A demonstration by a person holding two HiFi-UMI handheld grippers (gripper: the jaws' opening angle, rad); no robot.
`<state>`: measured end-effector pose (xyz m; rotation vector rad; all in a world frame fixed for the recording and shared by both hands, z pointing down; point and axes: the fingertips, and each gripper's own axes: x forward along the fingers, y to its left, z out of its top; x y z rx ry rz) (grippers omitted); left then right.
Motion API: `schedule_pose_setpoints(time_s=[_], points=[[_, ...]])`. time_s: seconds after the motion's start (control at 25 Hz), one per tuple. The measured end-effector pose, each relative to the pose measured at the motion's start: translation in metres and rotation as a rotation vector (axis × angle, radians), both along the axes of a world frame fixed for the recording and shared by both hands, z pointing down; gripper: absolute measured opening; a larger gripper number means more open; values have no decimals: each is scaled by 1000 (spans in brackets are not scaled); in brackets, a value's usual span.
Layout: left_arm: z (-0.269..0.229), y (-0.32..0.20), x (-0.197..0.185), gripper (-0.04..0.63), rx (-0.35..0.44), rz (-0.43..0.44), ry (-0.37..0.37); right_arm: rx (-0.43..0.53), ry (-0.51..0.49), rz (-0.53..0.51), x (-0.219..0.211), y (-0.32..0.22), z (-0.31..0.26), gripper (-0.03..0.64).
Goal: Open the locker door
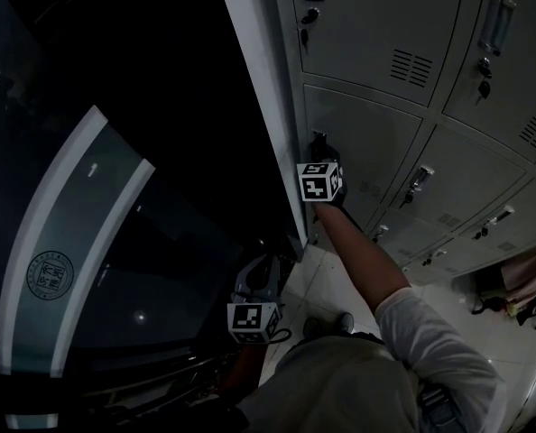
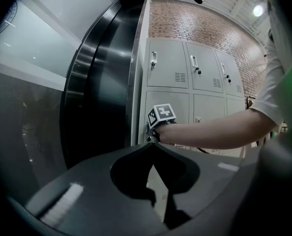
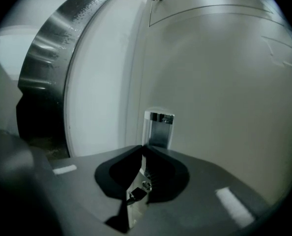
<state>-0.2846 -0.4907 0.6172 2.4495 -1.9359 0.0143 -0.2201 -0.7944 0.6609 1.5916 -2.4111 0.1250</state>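
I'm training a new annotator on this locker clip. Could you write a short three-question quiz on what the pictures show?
1. True or false: the left gripper holds something.
2. Multiple choice: what are the right gripper jaws closed on? A a padlock; B the handle; C nothing.
3. Short answer: is the locker door open or closed?
Key: 1 false, its jaws are together on nothing; 2 B; 3 closed.
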Motion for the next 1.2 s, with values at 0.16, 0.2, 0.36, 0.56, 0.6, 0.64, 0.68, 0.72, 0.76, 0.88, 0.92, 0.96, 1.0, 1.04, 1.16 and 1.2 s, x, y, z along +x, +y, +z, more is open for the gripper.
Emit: schedule_pose_setpoints(time_s=[0.16, 0.2, 0.36, 0.56, 0.6, 0.64, 0.68, 0.72, 0.76, 0.88, 0.92, 0.96, 1.0, 1.04, 1.16, 1.2], points=[[-1, -5, -2, 65, 18, 7, 2, 25, 2, -40, -2, 10, -2, 28], [-4, -6, -2, 65, 25, 10, 1, 30, 0, -54, -4, 16, -3, 29], [-13, -8, 0, 64, 38, 16, 1, 62, -6, -119, -6, 46, -6, 32], [-16, -10, 4, 65, 42, 25, -6, 100, -36, -220, -4, 102, -13, 38], [-14, -11, 5, 64, 39, 27, -7, 108, -46, -240, -2, 114, -14, 40], [-12, -11, 6, 64, 36, 30, -9, 116, -56, -257, 1, 126, -16, 41], [-10, -11, 8, 64, 32, 34, -11, 125, -64, -272, 5, 137, -18, 43], [-8, -11, 10, 64, 29, 39, -10, 133, -68, -286, 9, 149, -20, 43], [-8, -10, 12, 64, 28, 44, -7, 144, -68, -300, 14, 160, -22, 44], [-10, -8, 20, 66, 19, 61, -3, 194, -55, -351, 33, 195, -29, 49], [-11, -7, 22, 64, 18, 69, -5, 212, -54, -368, 40, 207, -31, 50], [-13, -8, 25, 64, 17, 77, -5, 228, -53, -382, 48, 217, -33, 51], [-13, -8, 28, 65, 15, 85, -6, 242, -50, -392, 57, 226, -35, 52], [-14, -9, 32, 64, 14, 92, -7, 251, -48, -398, 66, 234, -37, 48], [-18, -11, 43, 64, 18, 111, -4, 262, -57, -399, 93, 255, -39, 44], [-17, -11, 46, 64, 18, 116, -2, 261, -65, -394, 101, 261, -40, 13]])
